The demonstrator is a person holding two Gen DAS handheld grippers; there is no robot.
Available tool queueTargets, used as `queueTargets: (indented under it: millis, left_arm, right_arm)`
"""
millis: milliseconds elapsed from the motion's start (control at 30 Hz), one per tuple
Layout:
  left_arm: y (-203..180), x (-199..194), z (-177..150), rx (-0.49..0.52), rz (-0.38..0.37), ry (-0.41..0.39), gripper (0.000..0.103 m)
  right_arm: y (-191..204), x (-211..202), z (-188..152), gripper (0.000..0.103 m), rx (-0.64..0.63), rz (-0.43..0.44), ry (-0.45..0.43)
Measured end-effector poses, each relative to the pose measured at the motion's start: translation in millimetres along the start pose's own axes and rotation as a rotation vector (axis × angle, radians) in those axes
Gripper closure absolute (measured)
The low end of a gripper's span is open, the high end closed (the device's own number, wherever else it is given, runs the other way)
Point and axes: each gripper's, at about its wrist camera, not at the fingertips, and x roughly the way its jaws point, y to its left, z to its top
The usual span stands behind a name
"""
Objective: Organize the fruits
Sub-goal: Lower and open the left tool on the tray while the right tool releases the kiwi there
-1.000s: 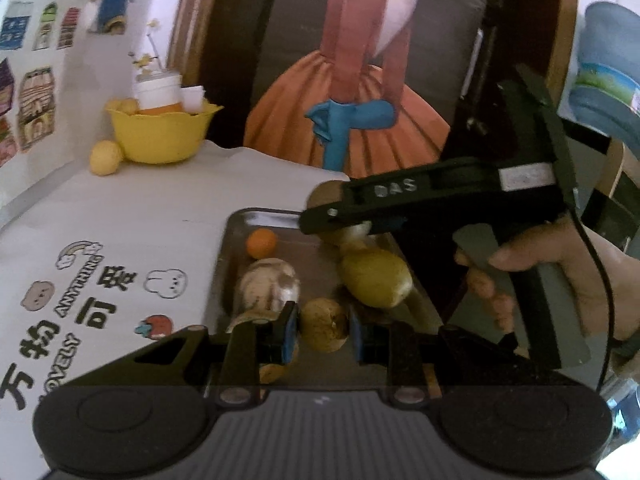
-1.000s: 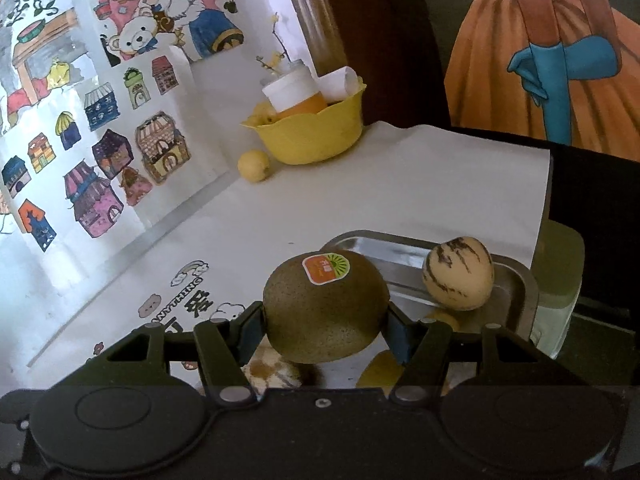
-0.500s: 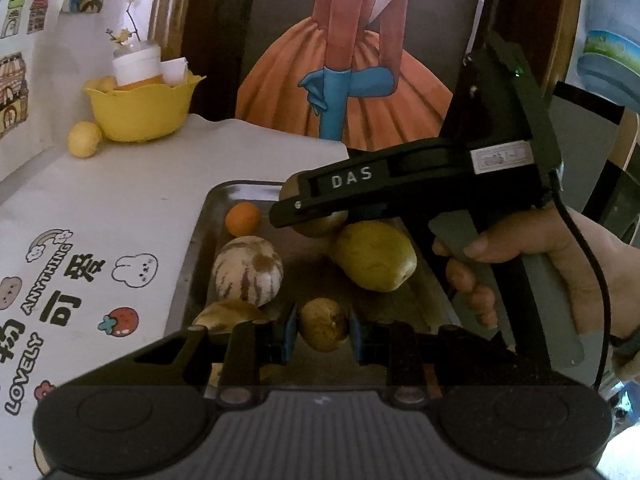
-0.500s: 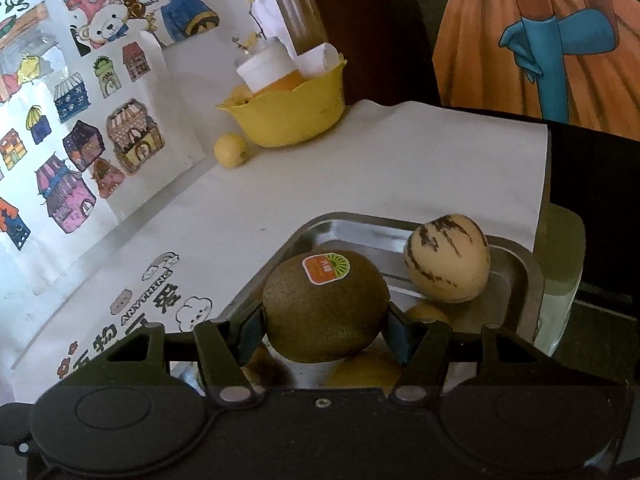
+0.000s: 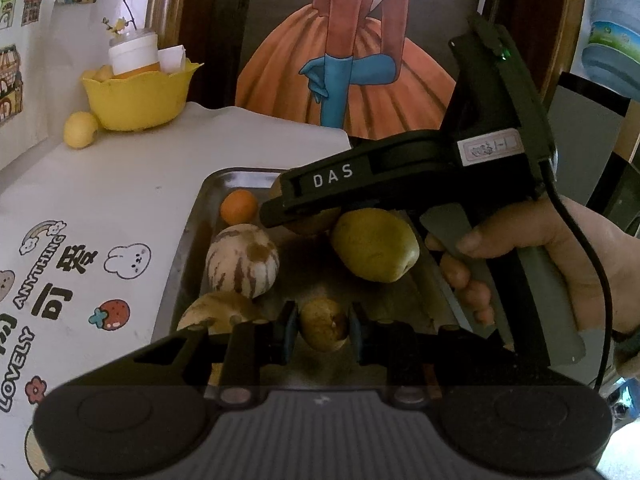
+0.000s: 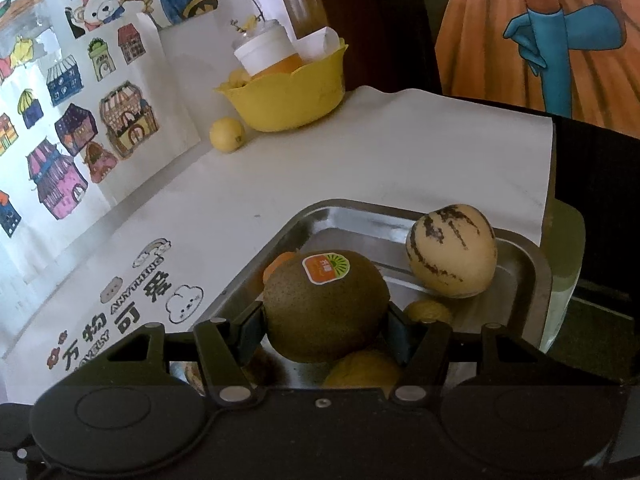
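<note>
Holding a kiwi, the right hand-held gripper hangs right above the tray; the left hand-held gripper pinches 1 small fruit.

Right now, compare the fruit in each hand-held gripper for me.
The kiwi in the right hand-held gripper is large, green-brown and carries an orange sticker; the small brown fruit in the left hand-held gripper is much smaller, yellower and unlabelled. Both are clamped over the metal tray.
</note>
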Motion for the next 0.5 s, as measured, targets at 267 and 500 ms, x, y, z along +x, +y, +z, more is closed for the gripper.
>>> queueTargets:
  millis: [267,500]
  left_arm:
    - [1.7,4.7,-0.1,-0.009,-0.007,0.011,0.074]
    - [2.1,7.4,-0.8,-0.010,-0.012,0.015,0.074]
  right_arm:
    - [2.0,6.0,-0.7,0.039,-0.026,-0.026,0.016]
    - [3.8,7.2,-0.8,0.039,-0.046,-0.035,0.022]
